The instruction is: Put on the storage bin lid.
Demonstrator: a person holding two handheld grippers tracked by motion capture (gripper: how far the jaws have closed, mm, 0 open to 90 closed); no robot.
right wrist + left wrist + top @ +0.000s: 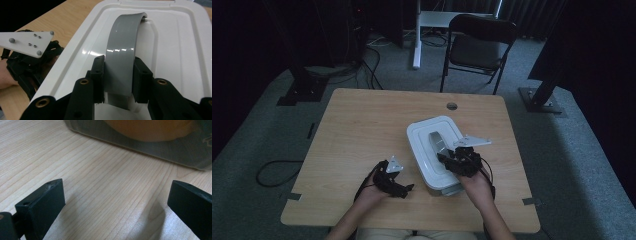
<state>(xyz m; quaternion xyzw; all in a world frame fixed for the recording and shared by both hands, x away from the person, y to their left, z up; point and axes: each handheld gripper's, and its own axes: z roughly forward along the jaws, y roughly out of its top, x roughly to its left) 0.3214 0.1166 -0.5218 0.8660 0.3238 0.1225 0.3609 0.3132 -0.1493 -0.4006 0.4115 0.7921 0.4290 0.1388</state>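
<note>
Cable: a dark loop on the floor at the far left of the high view, clear of the work.
Surface: a pale wood-grain top across the middle of the high view; its left half is bare, which leaves room to shift the box.
Left gripper: lower centre-left of the high view, resting low on the surface just left of the box. Its own view shows both jaws spread wide over bare wood grain with nothing between them, so it is released; it appears to wait as a spare hand, perhaps to steady the box.
Box: a white lidded container right of centre in the high view, standing on the surface. In the left gripper view its clouded side wall crosses the upper edge, with something orange dimly visible through it.
Handle: a grey arched strap along the middle of the lid, raised off the lid so that jaws can pass to either side of it.
Right gripper: at the near end of the lid, lower right of centre in the high view. Its jaws are clenched on the handle from both sides, a hold suited to lifting.
Chair: a dark folding seat at the upper right of the high view, beyond the surface.
</note>
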